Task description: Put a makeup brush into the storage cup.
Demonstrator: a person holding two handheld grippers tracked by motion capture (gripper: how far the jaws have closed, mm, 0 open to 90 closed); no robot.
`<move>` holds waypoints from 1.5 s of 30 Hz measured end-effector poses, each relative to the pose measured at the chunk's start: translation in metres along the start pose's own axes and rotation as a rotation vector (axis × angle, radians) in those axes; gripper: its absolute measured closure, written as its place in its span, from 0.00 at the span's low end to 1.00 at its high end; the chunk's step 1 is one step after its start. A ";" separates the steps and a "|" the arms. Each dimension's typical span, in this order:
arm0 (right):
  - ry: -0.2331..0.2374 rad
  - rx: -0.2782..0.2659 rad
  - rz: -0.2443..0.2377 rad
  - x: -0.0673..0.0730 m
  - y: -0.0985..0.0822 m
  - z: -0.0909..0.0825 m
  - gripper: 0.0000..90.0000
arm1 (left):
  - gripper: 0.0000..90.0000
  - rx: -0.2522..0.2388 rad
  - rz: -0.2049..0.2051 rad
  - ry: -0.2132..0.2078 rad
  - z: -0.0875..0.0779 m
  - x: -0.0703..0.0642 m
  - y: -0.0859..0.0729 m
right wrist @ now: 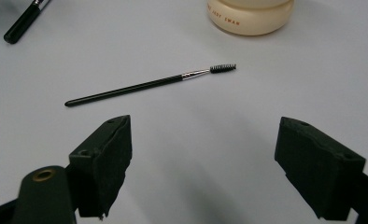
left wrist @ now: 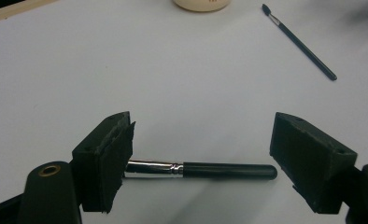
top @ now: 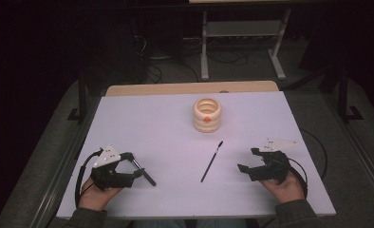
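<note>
The left tool (top: 138, 166) is held wide near the surface's (top: 142, 123) front left corner, with nothing gripped. A thick black brush (left wrist: 205, 170) lies flat between its jaws. The right tool (top: 249, 160) is held wide near the front right corner. A thin brush (top: 211, 161) lies between both tools, in front of a cream ringed pot (top: 207, 114).

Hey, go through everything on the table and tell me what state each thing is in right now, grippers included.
Left gripper: open, jaws either side of the thick brush, not pressing it.
Right gripper: open, holding nothing.
Thick brush: lying flat on the table.
Thin spoolie brush: lying flat, untouched.
Cream ribbed holder: upright, something orange inside.
Table: bearing all of these.
</note>
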State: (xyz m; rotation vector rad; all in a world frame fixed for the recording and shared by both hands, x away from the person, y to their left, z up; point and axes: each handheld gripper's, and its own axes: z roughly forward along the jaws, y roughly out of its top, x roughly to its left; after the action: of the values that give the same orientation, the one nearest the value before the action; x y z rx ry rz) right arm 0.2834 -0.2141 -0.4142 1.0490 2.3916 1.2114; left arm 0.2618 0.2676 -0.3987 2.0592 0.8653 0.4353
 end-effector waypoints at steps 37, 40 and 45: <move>0.153 0.087 -0.102 0.048 0.071 0.038 0.22 | 0.22 -0.012 -0.025 -0.009 -0.005 0.002 -0.002; 0.170 0.091 -0.101 0.051 0.076 0.042 0.22 | 0.22 -0.001 -0.017 -0.011 -0.005 0.002 -0.002; 0.180 0.112 -0.112 0.059 0.084 0.050 0.22 | 0.22 -0.007 -0.018 -0.010 -0.006 0.003 -0.003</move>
State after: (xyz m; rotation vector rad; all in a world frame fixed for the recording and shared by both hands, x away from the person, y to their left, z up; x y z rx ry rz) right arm 0.3088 -0.1104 -0.3741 0.8554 2.6433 1.1912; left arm 0.2592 0.2741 -0.3973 2.0441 0.8750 0.4169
